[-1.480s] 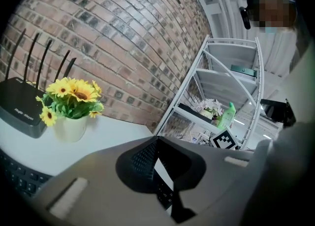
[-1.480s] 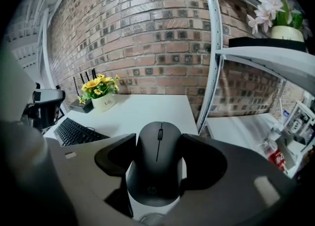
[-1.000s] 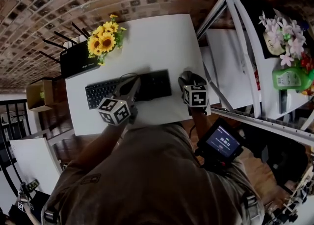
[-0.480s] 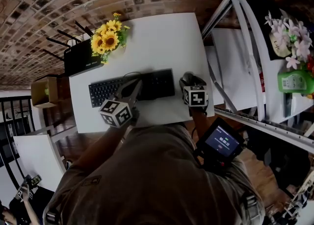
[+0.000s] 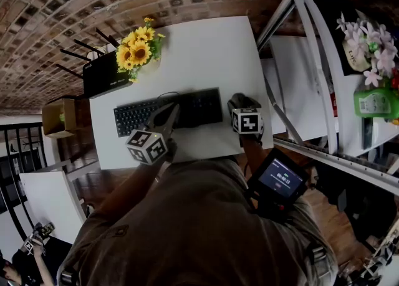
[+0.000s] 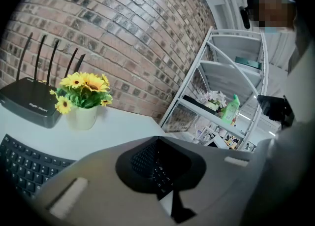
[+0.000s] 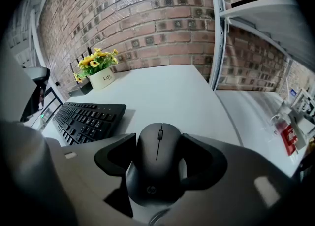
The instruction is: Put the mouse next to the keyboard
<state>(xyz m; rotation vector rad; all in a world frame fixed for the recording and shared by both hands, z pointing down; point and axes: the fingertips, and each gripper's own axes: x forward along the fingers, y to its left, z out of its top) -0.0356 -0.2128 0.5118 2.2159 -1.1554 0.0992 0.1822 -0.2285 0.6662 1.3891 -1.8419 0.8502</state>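
1. We see a white table (image 5: 206, 48) set against a brick wall. It carries everything named below except the rack.
2. To its right stands a white shelf rack (image 5: 324, 60) with a green bottle (image 5: 373, 99) beside pale flowers. We cannot read the bottle's label.
3. A black keyboard (image 5: 201, 105) lies across the table's near half.
4. A black router (image 5: 103, 76) with four upright antennas sits at the far left corner. Its pale print is too small for us to read.
5. The left gripper (image 5: 173, 109) hovers over the keyboard's middle with its jaws brought together and nothing between them.
6. The right gripper (image 7: 158, 146) has its jaws pressed on both sides of the mouse.
7. A cream vase (image 7: 103, 80) lettered "Life" holds yellow sunflowers (image 5: 137, 51) just beside the router.
8. The black mouse (image 7: 156, 171) bears an "hp" logo near its rear (the scroll wheel points away from us). It sits just off the keyboard's right end, apart from it. We cannot tell whether it rests on the table or is lifted clear.
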